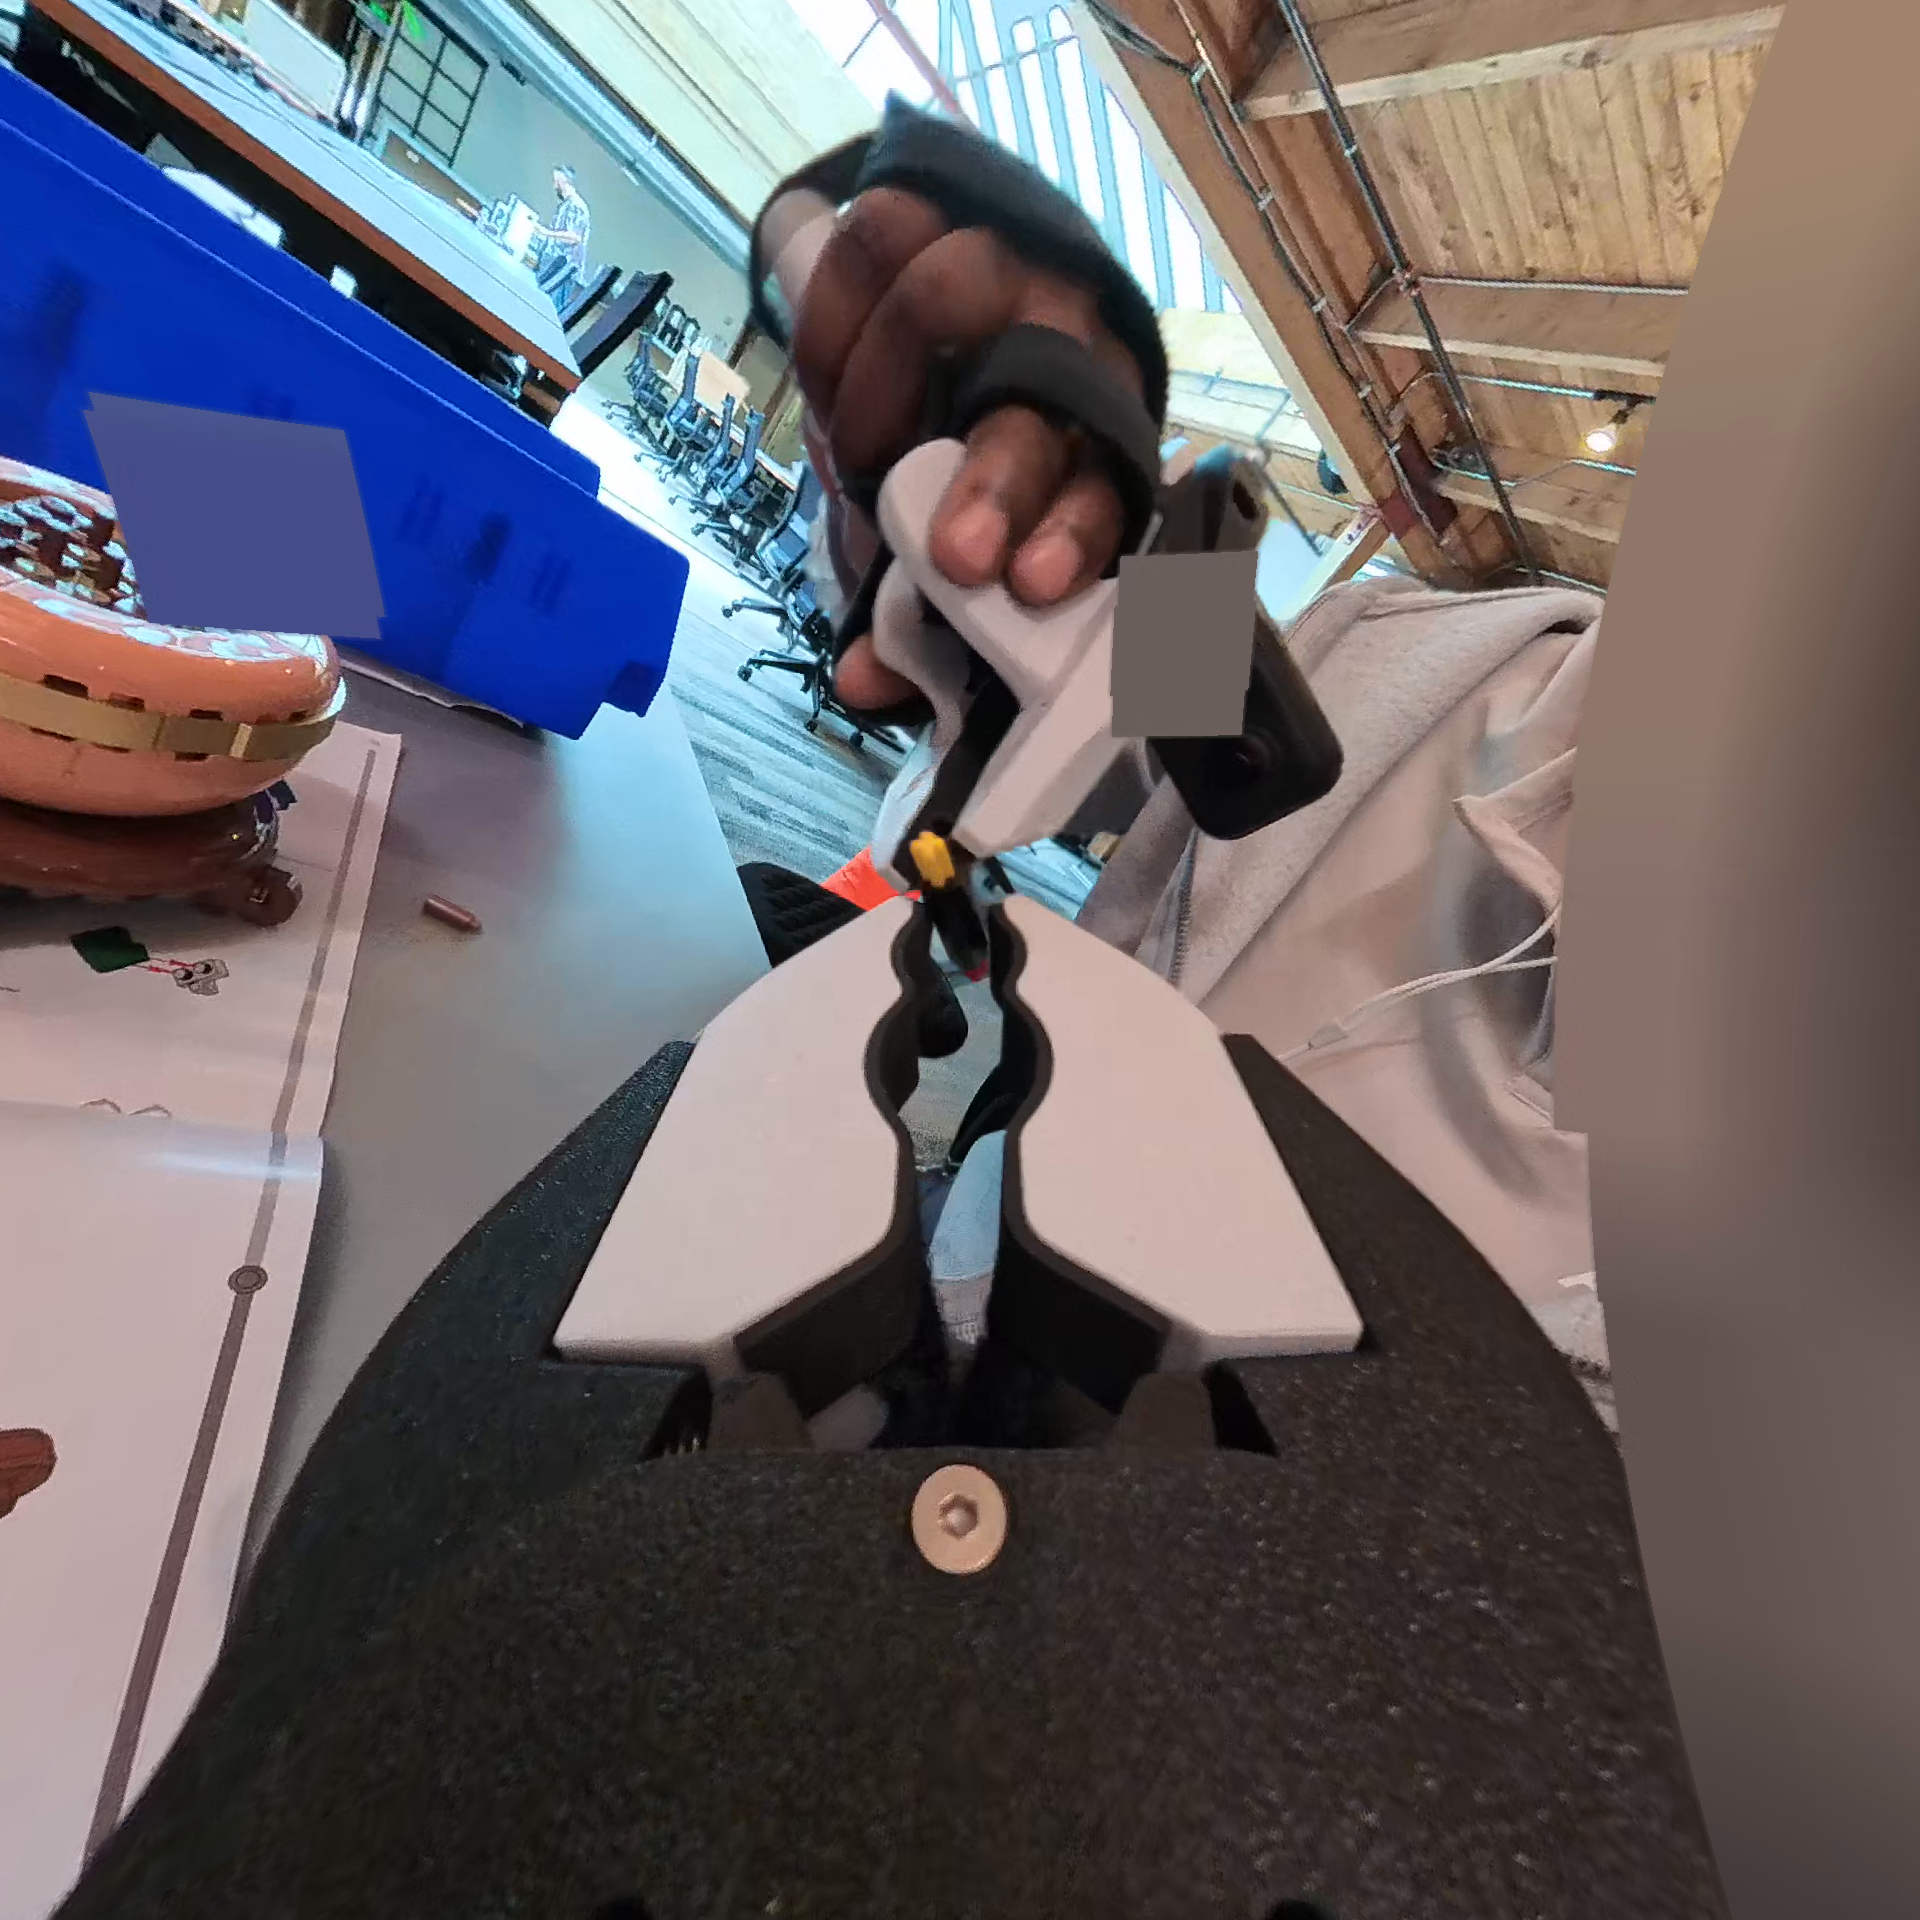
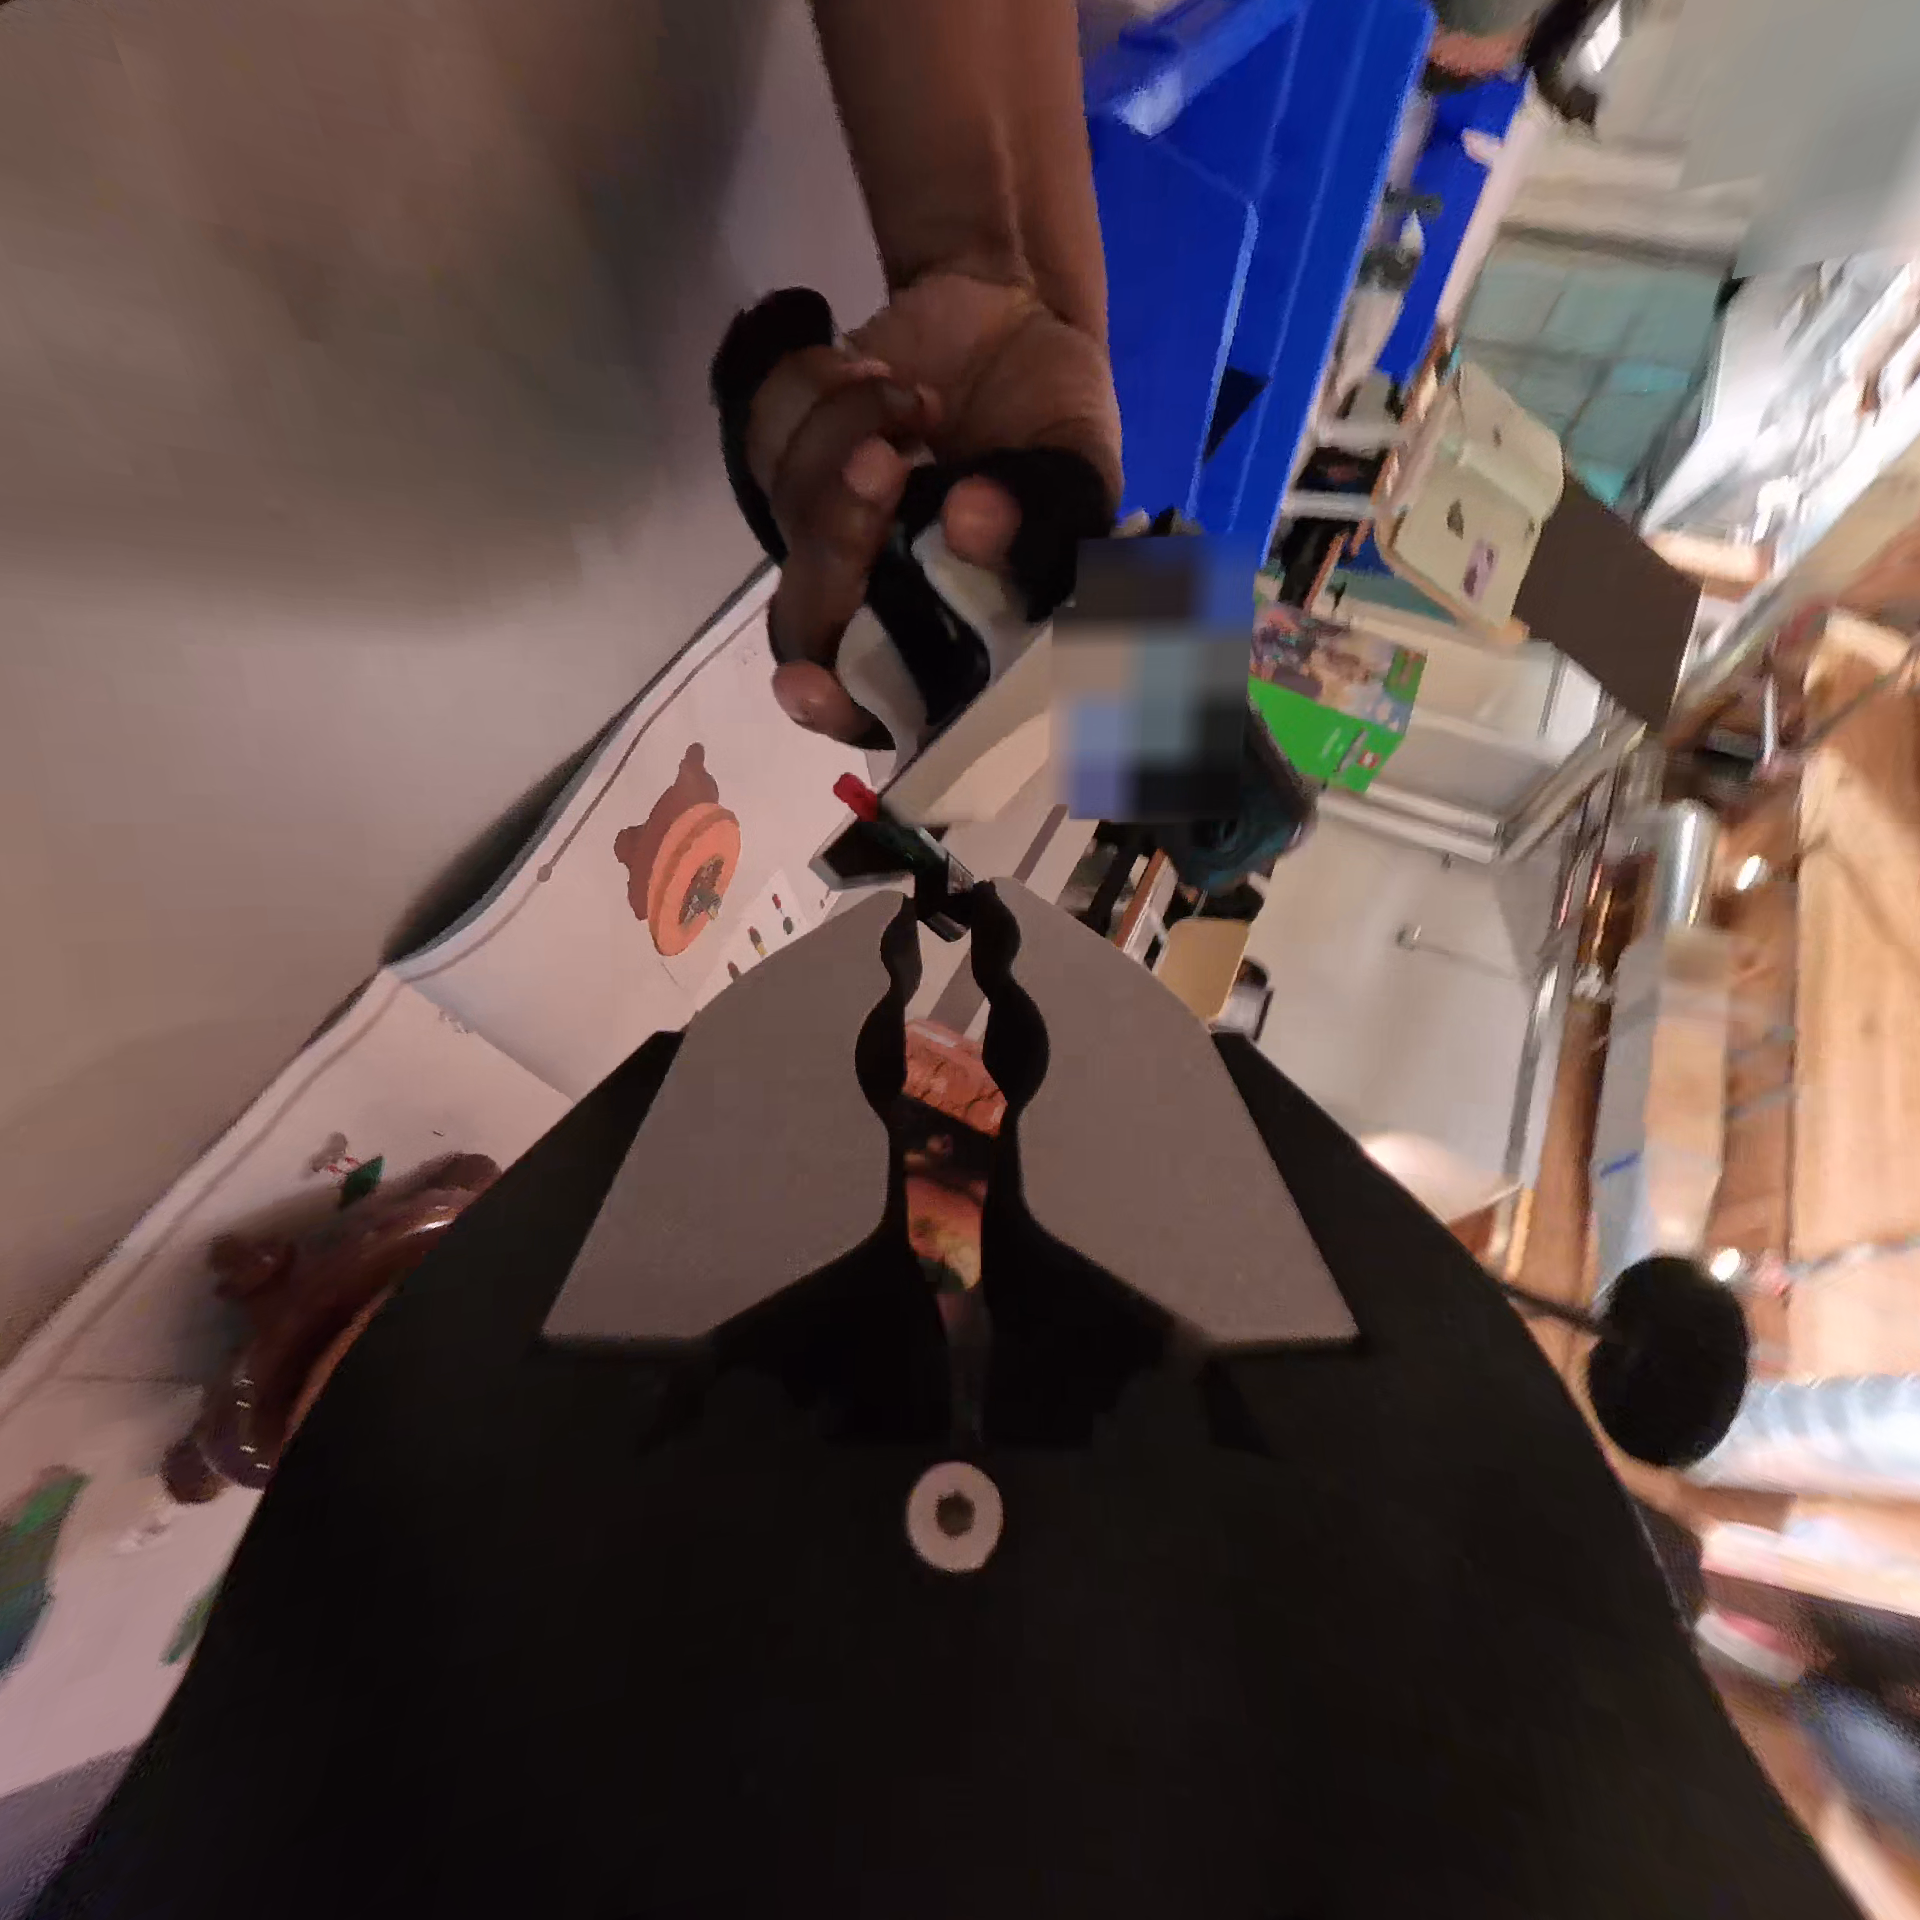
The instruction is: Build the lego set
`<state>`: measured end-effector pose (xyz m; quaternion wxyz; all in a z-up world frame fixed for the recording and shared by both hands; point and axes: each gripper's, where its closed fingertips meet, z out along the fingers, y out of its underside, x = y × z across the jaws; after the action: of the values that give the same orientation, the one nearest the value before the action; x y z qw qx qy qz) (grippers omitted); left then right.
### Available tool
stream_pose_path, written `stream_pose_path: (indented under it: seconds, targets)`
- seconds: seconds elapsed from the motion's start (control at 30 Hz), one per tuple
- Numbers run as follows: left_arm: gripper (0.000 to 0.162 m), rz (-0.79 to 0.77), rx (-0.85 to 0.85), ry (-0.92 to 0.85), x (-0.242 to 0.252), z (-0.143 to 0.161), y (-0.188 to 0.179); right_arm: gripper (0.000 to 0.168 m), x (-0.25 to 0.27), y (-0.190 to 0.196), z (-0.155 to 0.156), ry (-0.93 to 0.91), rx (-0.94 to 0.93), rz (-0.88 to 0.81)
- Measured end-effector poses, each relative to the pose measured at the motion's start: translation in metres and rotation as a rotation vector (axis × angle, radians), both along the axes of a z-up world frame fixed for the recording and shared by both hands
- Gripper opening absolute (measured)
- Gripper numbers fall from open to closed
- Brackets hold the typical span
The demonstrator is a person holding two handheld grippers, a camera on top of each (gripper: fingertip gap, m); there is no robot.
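Left wrist view shows the left gripper (image 1: 956, 930) and right gripper (image 1: 951, 868) meeting tip to tip at frame centre, both clamped on one small black lego assembly (image 1: 961, 935). Its long axis runs roughly up-down in the frame, with a yellow piece (image 1: 932, 860) at the upper end and a red tip (image 1: 975, 969) at the lower. Each pair of jaws is nearly together around it. At the left of the frame, on the surface (image 1: 540, 935), sit one brown-and-orange lego model (image 1: 156, 727), instruction sheets (image 1: 156, 1195), one loose brown piece (image 1: 450, 914) and a blue bin (image 1: 416, 468).
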<state>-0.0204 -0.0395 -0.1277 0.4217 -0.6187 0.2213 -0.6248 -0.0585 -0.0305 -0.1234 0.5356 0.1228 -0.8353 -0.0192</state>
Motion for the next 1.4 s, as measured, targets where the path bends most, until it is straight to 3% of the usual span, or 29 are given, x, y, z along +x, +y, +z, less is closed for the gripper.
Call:
stream_pose_path:
  seconds: [0.1, 0.17, 0.27, 0.33, 0.43, 0.6, 0.77, 1.1, 1.23, 1.33, 1.4]
  targets:
    - [0.036, 0.022, 0.047, 0.035, -0.009, 0.001, -0.002, 0.009, 0.001, 0.017, 0.001, -0.008, -0.249, -0.133]
    - [0.052, 0.109, 0.111, 0.135, -0.015, -0.006, 0.007, 0.010, 0.004, 0.026, -0.006, -0.116, -0.554, -0.258]
    - [0.055, 0.410, 0.352, 0.353, -0.032, -0.009, 0.033, 0.009, 0.011, 0.018, -0.010, -0.368, -1.166, -0.375]
    - [0.047, 0.533, 0.560, 0.513, -0.036, -0.007, 0.038, 0.009, 0.016, 0.015, -0.005, -0.536, -1.498, -0.416]
    - [0.038, 0.595, 0.773, 0.698, -0.030, -0.004, 0.036, 0.009, 0.022, 0.015, -0.003, -0.671, -1.729, -0.431]
    - [0.018, 0.598, 0.773, 0.662, -0.020, 0.000, 0.036, 0.009, 0.026, 0.012, -0.006, -0.727, -1.799, -0.430]
    - [0.029, 0.464, 0.677, 0.508, -0.013, 0.004, 0.023, 0.009, 0.027, 0.015, -0.007, -0.725, -1.812, -0.427]
    - [0.006, 0.434, 0.660, 0.522, -0.005, -0.001, 0.024, 0.015, 0.026, 0.009, -0.011, -0.782, -1.837, -0.404]
    - [0.006, 0.417, 0.635, 0.507, -0.004, -0.004, 0.026, 0.022, 0.034, 0.014, 0.001, -0.718, -1.804, -0.365]
    - [0.006, 0.470, 0.610, 0.536, -0.011, -0.008, 0.034, 0.030, 0.055, 0.046, 0.005, -0.579, -1.709, -0.520]
    - [0.006, 0.511, 0.591, 0.541, -0.018, -0.009, 0.039, 0.035, 0.084, 0.082, -0.004, -0.425, -1.521, -0.704]
